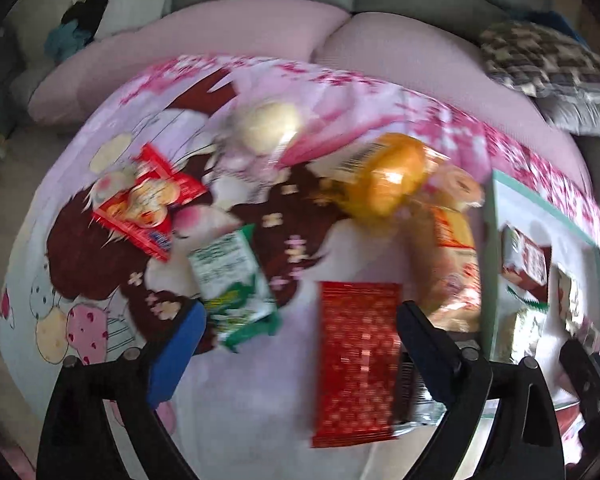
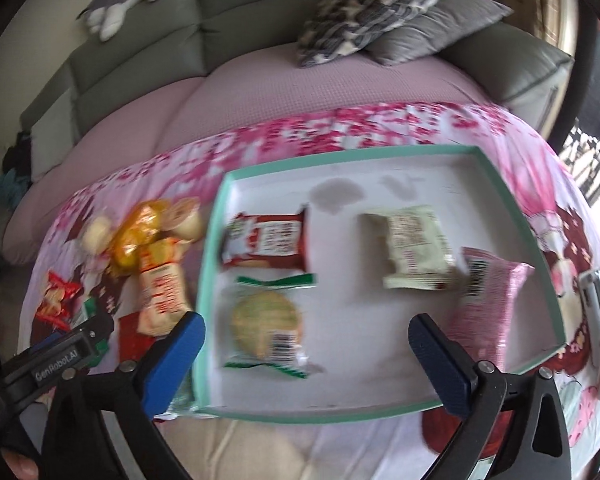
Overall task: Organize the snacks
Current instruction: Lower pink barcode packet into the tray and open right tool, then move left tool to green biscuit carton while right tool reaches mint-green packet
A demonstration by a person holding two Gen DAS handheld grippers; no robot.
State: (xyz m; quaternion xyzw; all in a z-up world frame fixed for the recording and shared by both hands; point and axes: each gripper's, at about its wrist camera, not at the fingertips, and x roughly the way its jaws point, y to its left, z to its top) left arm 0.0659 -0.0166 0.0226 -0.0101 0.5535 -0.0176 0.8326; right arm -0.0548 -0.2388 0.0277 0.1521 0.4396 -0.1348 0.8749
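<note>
Loose snacks lie on a pink cartoon-print cloth (image 1: 260,380): a red patterned packet (image 1: 356,360), a green-white packet (image 1: 236,280), a red cracker packet (image 1: 148,204), a pale bun (image 1: 268,122) and a golden bun (image 1: 388,176). My left gripper (image 1: 300,332) is open and empty, its jaws either side of the red patterned packet. A mint-rimmed white tray (image 2: 236,176) holds a brown-red packet (image 2: 268,240), a round biscuit packet (image 2: 268,324), a cream packet (image 2: 412,248) and a pink packet (image 2: 484,300). My right gripper (image 2: 306,344) is open and empty above the tray's front.
The tray also shows at the right of the left wrist view (image 1: 496,208). An orange-cream bread packet (image 1: 456,264) lies beside it. A grey sofa (image 2: 148,40) with patterned cushions (image 2: 372,8) stands behind. The left gripper's body (image 2: 52,360) shows at the right view's lower left.
</note>
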